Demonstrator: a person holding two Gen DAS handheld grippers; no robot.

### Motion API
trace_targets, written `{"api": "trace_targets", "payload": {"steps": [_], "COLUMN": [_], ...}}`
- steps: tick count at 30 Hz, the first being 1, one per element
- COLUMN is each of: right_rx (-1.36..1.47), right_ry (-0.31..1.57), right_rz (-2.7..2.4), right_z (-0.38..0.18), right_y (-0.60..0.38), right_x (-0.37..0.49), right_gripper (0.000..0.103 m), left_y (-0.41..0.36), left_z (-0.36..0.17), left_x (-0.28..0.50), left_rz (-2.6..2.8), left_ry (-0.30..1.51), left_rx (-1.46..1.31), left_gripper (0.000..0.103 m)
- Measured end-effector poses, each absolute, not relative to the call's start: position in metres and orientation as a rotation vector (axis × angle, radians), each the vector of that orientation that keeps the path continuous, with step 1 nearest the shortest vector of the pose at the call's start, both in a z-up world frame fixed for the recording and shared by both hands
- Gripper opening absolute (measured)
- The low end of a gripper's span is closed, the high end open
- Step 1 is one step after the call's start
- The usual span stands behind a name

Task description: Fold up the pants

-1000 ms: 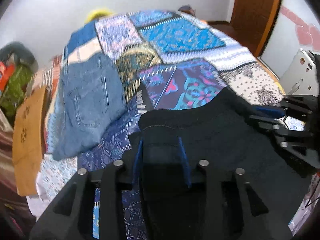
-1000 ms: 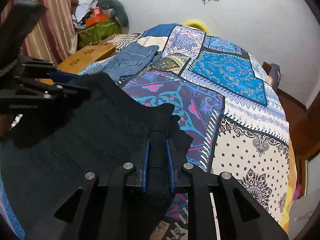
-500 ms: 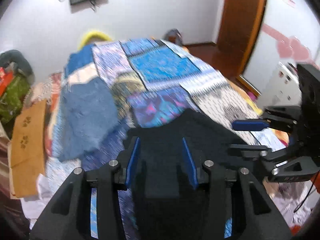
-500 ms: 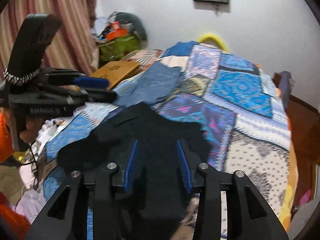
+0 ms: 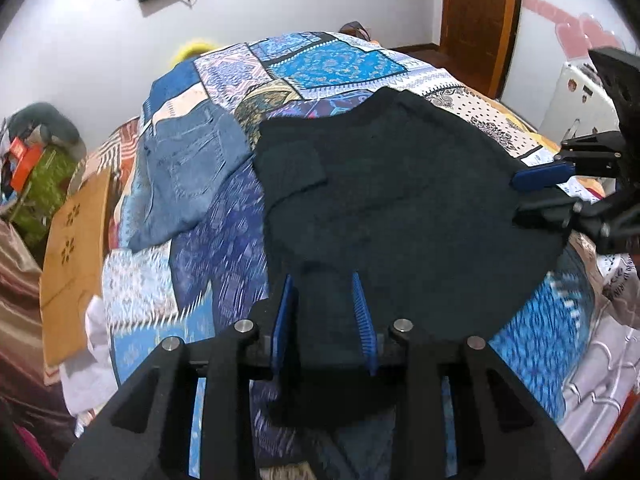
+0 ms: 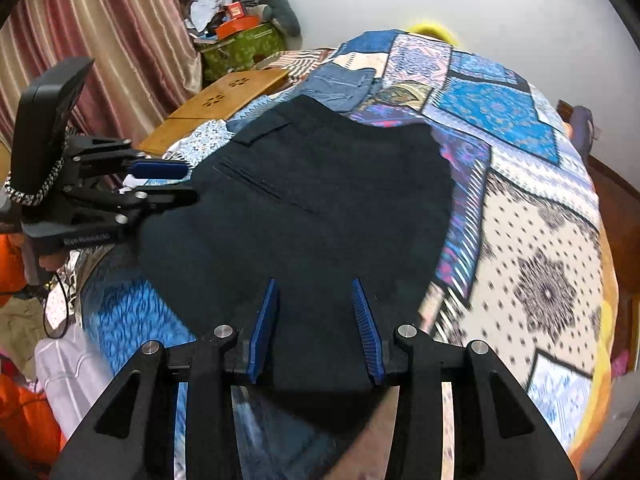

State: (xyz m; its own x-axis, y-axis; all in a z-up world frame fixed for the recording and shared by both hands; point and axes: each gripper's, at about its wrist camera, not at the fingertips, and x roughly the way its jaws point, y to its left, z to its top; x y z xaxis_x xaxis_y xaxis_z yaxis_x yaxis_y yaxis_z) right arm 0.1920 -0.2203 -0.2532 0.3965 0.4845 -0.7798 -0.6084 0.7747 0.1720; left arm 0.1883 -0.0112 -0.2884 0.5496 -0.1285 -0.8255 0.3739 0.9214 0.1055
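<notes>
Black pants [image 5: 400,200] lie folded and flat on the patchwork bedspread, near the bed's near edge; they also show in the right wrist view [image 6: 320,208]. My left gripper [image 5: 324,312] is open above their near left edge, holding nothing. My right gripper [image 6: 314,316] is open above their near right edge, empty. Each gripper shows side-on in the other's view, the right one [image 5: 536,192] and the left one [image 6: 168,182], both with jaws apart at the pants' sides.
Folded blue jeans [image 5: 188,168] lie on the bedspread [image 5: 328,60] beyond the black pants to the left. A wooden lap table [image 6: 224,108] sits at the bed's left edge. A green box with clutter [image 6: 244,40] stands by the curtain. A door [image 5: 480,12] is far right.
Both grippers went from shut on the black pants to open, letting them go, and pulled back toward the near edge. The pants now lie flat.
</notes>
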Motion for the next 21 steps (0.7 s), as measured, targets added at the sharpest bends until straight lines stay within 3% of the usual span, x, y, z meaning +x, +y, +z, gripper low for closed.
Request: {"api": "trace_targets", "payload": {"steps": [3, 10, 16, 19, 21], "right_rx": [-0.114, -0.022, -0.116, -0.084, -0.068], "right_ry": [0.932, 0.967, 1.002, 0.976, 0.93], "right_rz": [0.659, 0.582, 0.454, 0.438, 0.435], "right_z": [-0.252, -0.259, -0.26, -0.248, -0.233], "right_y": [-0.238, -0.271, -0.291, -0.3, -0.3], "right_x": [0.186, 0.178, 0.175, 0.179, 0.183], "right_gripper": [0.033, 0.044, 0.044, 0.044, 0.047], "left_y": [0.003, 0.045, 0.068, 0.064, 0.057], "left_z": [-0.289, -0.313, -0.291, -0.268, -0.255], "left_x": [0.174, 0.163, 0.166, 0.173, 0.179], "left_rz": [-0.267, -0.129, -0.095, -0.112, -0.118], "left_ry": [0.95, 1.044, 1.012, 0.965, 0.934], "left_rx": [0.272, 0.239, 0.175, 0.157, 0.157], "left_gripper": [0.034, 0.034, 0.034, 0.039, 0.05]}}
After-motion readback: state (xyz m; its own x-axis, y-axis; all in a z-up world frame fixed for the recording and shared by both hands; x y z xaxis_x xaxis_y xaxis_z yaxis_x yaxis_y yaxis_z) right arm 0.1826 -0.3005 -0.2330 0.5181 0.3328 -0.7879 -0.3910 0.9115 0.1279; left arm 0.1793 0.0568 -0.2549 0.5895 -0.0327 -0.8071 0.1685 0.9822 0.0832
